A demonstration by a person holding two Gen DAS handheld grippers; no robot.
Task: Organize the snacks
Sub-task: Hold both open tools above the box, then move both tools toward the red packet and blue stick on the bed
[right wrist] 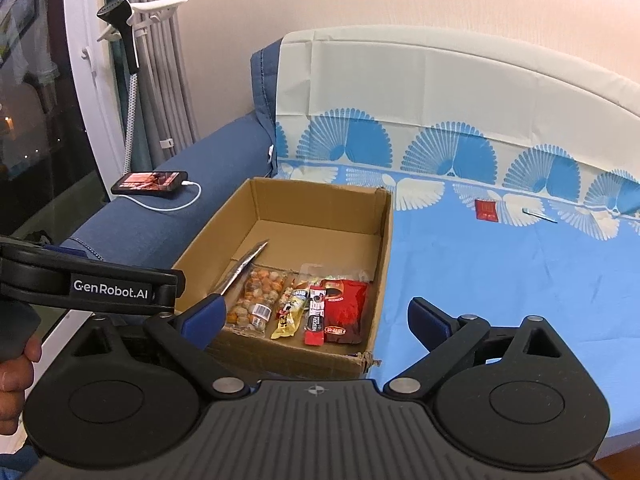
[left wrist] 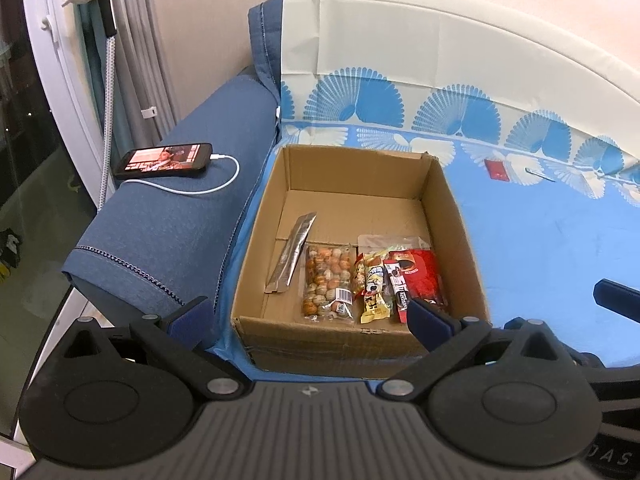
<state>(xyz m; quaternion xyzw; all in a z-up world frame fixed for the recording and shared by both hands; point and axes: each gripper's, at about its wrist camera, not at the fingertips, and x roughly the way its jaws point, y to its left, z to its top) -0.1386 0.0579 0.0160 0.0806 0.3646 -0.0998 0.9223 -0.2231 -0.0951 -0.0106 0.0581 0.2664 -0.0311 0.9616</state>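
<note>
Cardboard box (left wrist: pixel 448 216) (right wrist: pixel 382 236), open-topped, sat on the blue sheet (left wrist: pixel 540 248) (right wrist: pixel 500 264) against the sofa arm (left wrist: pixel 180 216) (right wrist: pixel 160 216). Held five snacks in a row along its near wall: silver stick pack (left wrist: pixel 291 258) (right wrist: pixel 240 270) leaning at the left, then clear bag of round sweets (left wrist: pixel 328 280) (right wrist: pixel 256 300), yellow wrapper (left wrist: pixel 372 288) (right wrist: pixel 289 312), slim red-and-black sachet (left wrist: pixel 396 284) (right wrist: pixel 315 314), and red pouch (left wrist: pixel 424 276) (right wrist: pixel 344 308) at the right.

Left gripper (left wrist: pixel 308 314), spread wide and holding nothing, hovered just before the box's near wall, with the row of snacks lying between and just beyond its blue pads (left wrist: pixel 428 316). Right gripper (right wrist: pixel 316 318), likewise gaping and empty, hung near the box's front right corner, left pad over the sweets' edge of the box, right pad above bare sheet.

Lay well apart from both, far back on the sheet: small red packet (left wrist: pixel 497 170) (right wrist: pixel 486 211) and thin blue stick (right wrist: pixel 540 215). Rested on the sofa arm: phone (left wrist: pixel 164 160) (right wrist: pixel 150 183), screen lit, white cable (left wrist: pixel 216 188) (right wrist: pixel 176 204) plugged in.
</note>
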